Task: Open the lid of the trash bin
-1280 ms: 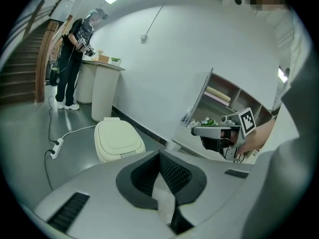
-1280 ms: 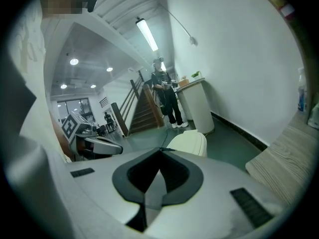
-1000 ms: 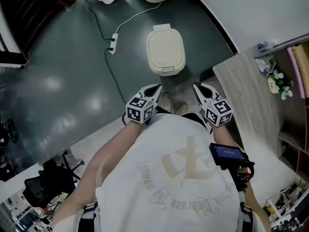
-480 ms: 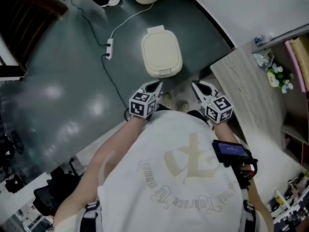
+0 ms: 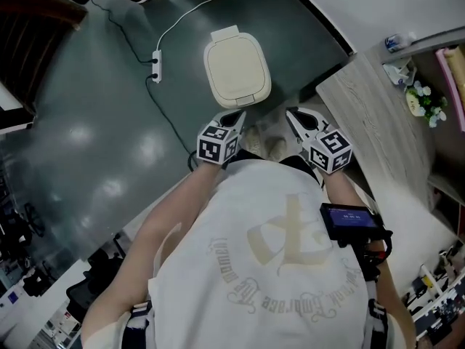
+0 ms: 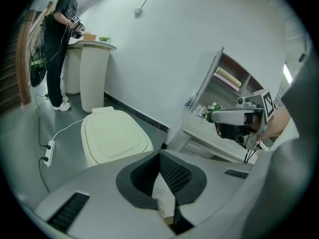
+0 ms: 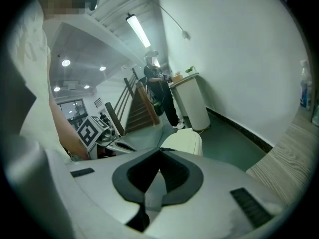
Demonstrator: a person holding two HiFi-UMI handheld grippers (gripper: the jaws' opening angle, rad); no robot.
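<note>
Left hand-held gripper [image 5: 234, 116] has its jaws pressed together with nothing between them, and the right hand-held gripper [image 5: 294, 115] is likewise closed and empty. Both are held out in front of the person's body, side by side and apart from each other. Just ahead of the left one's tips, on the dark green floor [image 5: 94, 122], stands the cream trash bin [image 5: 236, 67], with its lid [image 5: 234, 62] down flat. Neither hand-held gripper touches it. From the right one, the bin lies ahead and off to the left; in the right gripper view only its rounded top shows above the closed jaws. In the left gripper view it sits ahead and to the left of the tips, low on the floor. A white power strip [image 5: 155, 57] with its cable lies on the floor further left of the bin. To the right of the right hand-held gripper is a pale wooden surface [image 5: 370, 115]
</note>
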